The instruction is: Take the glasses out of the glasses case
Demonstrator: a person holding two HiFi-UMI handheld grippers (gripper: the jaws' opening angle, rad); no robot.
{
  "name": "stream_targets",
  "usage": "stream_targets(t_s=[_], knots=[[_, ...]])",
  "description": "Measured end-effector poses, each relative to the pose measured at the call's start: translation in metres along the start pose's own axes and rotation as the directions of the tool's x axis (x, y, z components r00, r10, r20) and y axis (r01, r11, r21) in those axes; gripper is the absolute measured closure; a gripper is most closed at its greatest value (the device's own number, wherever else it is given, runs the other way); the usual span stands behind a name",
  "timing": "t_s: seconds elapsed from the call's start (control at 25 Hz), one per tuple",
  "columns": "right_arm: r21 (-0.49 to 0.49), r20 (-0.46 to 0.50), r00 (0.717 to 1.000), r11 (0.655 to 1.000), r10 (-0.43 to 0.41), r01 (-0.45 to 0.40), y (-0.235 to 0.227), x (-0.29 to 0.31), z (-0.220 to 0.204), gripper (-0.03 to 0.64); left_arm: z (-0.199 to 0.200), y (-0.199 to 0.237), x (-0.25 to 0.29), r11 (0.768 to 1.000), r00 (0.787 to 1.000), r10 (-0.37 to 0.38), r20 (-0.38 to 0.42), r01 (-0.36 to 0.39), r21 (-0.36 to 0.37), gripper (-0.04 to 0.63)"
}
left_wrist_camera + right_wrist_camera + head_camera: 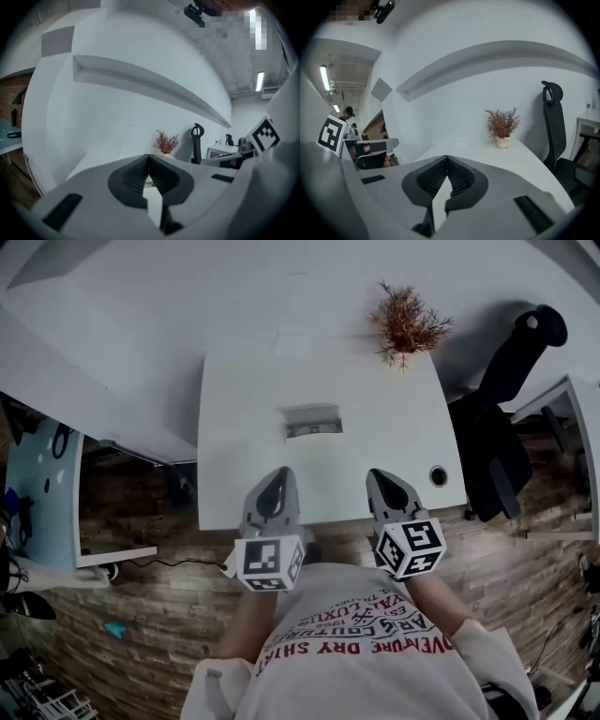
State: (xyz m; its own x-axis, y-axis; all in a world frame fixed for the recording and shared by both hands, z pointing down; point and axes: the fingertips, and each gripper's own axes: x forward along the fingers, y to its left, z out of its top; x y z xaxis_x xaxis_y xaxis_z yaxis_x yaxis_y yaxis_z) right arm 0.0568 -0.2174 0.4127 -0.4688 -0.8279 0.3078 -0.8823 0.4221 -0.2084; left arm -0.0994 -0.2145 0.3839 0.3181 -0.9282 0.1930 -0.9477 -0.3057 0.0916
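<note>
Frankly, we judge the task as not yet begun. The glasses case lies by itself toward the middle of the white counter, with nothing touching it. From the head view we cannot tell whether its lid is up or down, and no glasses show anywhere on the counter, so we take them to be inside. Everything is left to do: reach the case, open it if it is closed, and lift the glasses out.

Both tools hover over the near edge of the counter, well apart from the case. The left hand-held gripper has its jaws together, the ribbed pads meeting at the tip with nothing between them. The right hand-held gripper is likewise closed and empty.

From the left hand-held gripper the case sits at about 1 o'clock; from the right one, at about 10 o'clock. A potted plant stands at the far edge, at 1 o'clock from the case, and a chair waits off the counter's 3 o'clock side.
</note>
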Motion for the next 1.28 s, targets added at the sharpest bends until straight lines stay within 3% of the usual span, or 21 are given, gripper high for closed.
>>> stream_targets(t_s=[0.32,0.68,0.84,1.08,1.28], knots=[[0.015,-0.024,1.000,1.000,-0.008,0.009,0.025,0.076,0.013,0.604,-0.007,0.062,0.043,0.997,0.997,-0.058,-0.053,0.055,-0.049,0.588],[-0.032,-0.081,0.996,0.999,0.028,-0.031,0.024,0.123,0.014,0.604,-0.024,0.079,0.081,0.995,0.991,-0.067,-0.116,0.058,-0.083,0.588],[-0.093,-0.156,0.984,0.991,0.083,-0.098,0.021,0.148,0.007,0.604,-0.033,0.080,0.095,0.995,0.987,-0.049,-0.151,0.035,-0.094,0.588],[-0.230,-0.400,0.900,0.932,0.171,-0.280,0.021,0.192,-0.026,0.603,-0.056,0.080,0.115,0.990,0.976,-0.016,-0.216,-0.015,-0.139,0.588],[-0.283,-0.562,0.802,0.864,0.203,-0.417,0.013,0.212,-0.058,0.576,-0.074,0.077,0.128,0.985,0.965,0.011,-0.263,-0.056,-0.163,0.588]])
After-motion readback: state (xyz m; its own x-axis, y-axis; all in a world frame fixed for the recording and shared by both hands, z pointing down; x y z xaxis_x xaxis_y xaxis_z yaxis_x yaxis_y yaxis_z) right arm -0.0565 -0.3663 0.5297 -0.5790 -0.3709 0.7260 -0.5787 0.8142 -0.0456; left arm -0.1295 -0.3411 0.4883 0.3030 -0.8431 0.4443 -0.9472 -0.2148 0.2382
